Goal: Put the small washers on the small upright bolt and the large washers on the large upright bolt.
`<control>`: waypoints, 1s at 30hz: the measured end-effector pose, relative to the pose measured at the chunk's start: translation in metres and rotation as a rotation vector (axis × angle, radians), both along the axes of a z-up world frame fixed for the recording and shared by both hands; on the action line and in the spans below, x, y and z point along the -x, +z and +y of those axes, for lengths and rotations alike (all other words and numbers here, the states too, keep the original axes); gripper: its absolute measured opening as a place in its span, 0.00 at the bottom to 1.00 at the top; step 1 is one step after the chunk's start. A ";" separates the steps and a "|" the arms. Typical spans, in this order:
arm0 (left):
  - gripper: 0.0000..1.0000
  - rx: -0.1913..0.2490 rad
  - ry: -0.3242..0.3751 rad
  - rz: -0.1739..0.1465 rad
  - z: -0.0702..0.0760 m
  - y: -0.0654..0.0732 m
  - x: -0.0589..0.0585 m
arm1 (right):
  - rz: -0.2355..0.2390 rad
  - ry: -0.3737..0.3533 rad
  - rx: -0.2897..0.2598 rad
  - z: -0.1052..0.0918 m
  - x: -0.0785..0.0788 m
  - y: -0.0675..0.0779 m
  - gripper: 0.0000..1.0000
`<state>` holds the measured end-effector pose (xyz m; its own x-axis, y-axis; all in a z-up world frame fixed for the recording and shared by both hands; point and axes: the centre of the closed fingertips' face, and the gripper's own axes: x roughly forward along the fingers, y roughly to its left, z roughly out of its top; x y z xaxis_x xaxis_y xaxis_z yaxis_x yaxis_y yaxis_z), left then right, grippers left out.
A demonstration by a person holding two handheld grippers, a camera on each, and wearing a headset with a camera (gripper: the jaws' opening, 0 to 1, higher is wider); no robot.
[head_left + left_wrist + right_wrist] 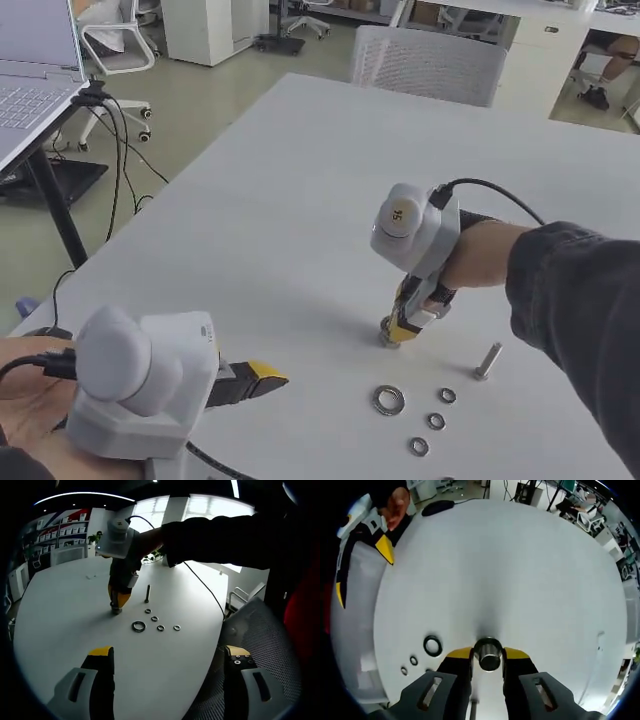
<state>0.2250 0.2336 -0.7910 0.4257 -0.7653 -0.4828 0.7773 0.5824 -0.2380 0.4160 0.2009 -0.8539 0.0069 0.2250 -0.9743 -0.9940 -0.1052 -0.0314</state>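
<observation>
My right gripper (400, 330) points down at the white table (300, 200), shut on the large bolt (387, 336), whose lower end rests on the table. From above, the bolt's round metal end (489, 656) shows between the jaws of the right gripper (489, 652). The small bolt (488, 360) stands upright just to the right. One large washer (389, 400) and three small washers (436, 421) lie flat in front of the bolts. My left gripper (262, 380) hovers open at the lower left, holding nothing, well short of the washers (154, 618).
A laptop (30, 60) on a stand sits off the table's left side, with cables hanging below it. A white mesh chair (430, 60) stands at the far edge. A black cable (495, 190) runs from the right gripper.
</observation>
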 end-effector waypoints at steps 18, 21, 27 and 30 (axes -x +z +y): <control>0.91 -0.104 0.024 -0.108 0.013 0.004 -0.011 | 0.001 0.000 0.003 -0.003 0.000 -0.004 0.22; 0.91 -0.114 0.045 -0.136 0.017 0.007 -0.013 | 0.004 -0.003 0.003 -0.004 0.000 -0.005 0.22; 0.92 -0.123 0.062 -0.150 0.021 0.008 -0.016 | 0.006 -0.005 0.004 -0.004 0.000 -0.007 0.22; 0.92 -0.126 0.076 -0.155 0.024 0.009 -0.017 | 0.007 -0.007 -0.001 -0.004 -0.001 -0.008 0.22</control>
